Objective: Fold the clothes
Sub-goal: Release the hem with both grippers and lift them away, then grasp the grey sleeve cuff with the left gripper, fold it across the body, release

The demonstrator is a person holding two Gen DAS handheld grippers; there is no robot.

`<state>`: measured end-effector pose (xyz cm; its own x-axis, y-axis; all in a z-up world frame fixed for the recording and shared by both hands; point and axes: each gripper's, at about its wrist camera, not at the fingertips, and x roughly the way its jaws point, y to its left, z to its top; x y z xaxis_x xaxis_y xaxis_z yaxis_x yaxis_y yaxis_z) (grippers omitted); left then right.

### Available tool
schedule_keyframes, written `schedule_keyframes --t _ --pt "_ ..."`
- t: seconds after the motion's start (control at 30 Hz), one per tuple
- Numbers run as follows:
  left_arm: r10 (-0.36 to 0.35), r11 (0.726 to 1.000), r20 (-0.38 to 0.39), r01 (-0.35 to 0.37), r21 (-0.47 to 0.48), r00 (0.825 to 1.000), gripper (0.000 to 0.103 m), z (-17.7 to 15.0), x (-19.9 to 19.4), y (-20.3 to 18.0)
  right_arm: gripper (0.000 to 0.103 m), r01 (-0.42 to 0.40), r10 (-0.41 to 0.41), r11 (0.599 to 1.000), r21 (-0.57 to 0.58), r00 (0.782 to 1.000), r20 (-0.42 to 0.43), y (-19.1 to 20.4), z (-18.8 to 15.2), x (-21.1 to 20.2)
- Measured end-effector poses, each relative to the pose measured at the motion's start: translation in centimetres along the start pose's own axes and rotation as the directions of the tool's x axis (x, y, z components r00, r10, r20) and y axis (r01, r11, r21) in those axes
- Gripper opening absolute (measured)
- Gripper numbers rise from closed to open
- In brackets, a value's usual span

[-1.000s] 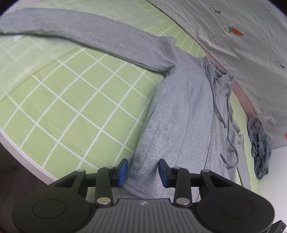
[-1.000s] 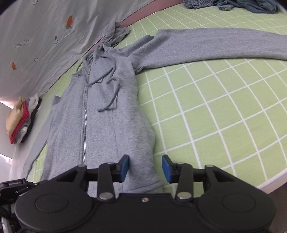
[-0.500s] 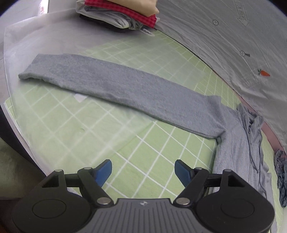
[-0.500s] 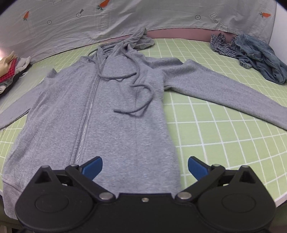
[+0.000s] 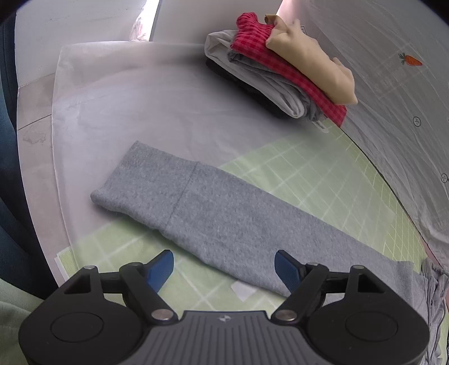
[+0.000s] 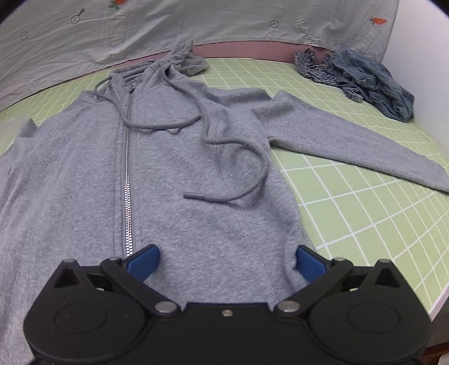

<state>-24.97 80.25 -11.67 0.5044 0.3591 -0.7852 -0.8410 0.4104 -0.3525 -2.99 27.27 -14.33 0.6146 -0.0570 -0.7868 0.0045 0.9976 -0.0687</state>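
A grey zip hoodie (image 6: 174, 174) lies flat, front up, on the green checked mat (image 6: 364, 196), hood toward the far side, drawstrings loose on the chest. Its right sleeve (image 6: 350, 140) stretches out to the right. In the left wrist view its other sleeve (image 5: 213, 219) lies straight, cuff at the left. My left gripper (image 5: 224, 266) hovers open over that sleeve, holding nothing. My right gripper (image 6: 227, 261) is open above the hoodie's lower body, right of the zipper (image 6: 127, 196), holding nothing.
A stack of folded clothes (image 5: 280, 73) sits at the far left corner on a white sheet (image 5: 126, 98). A crumpled denim and checked heap (image 6: 362, 78) lies at the far right. A grey printed cloth (image 6: 196, 22) hangs behind. The table edge (image 6: 426, 306) runs near right.
Both grippers let go of the hoodie's bottom hem and opened wide. The left one swung out along the left sleeve toward its cuff. The right one turned to face the hoodie's body.
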Motion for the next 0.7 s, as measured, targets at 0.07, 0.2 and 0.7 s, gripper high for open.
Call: schedule_keyframes --t 0.07,0.2,0.7 --pt "0.013 1.000 0.006 -0.013 -0.014 1.000 0.080 0.5 0.6 0.7 0.103 0.029 -0.030 0.999 0.037 1.000 0.008 0.3 0.0 0.3" --pt "0.039 0.999 0.040 -0.039 0.005 0.998 0.079 1.0 1.3 1.0 0.103 0.045 -0.045 0.997 0.068 0.999 0.009 0.4 0.0 0.4" --pt "0.099 0.969 0.147 -0.129 0.213 0.984 0.010 1.4 1.2 -2.1 0.103 0.062 -0.059 0.996 0.071 0.997 -0.048 0.7 1.1 0.6"
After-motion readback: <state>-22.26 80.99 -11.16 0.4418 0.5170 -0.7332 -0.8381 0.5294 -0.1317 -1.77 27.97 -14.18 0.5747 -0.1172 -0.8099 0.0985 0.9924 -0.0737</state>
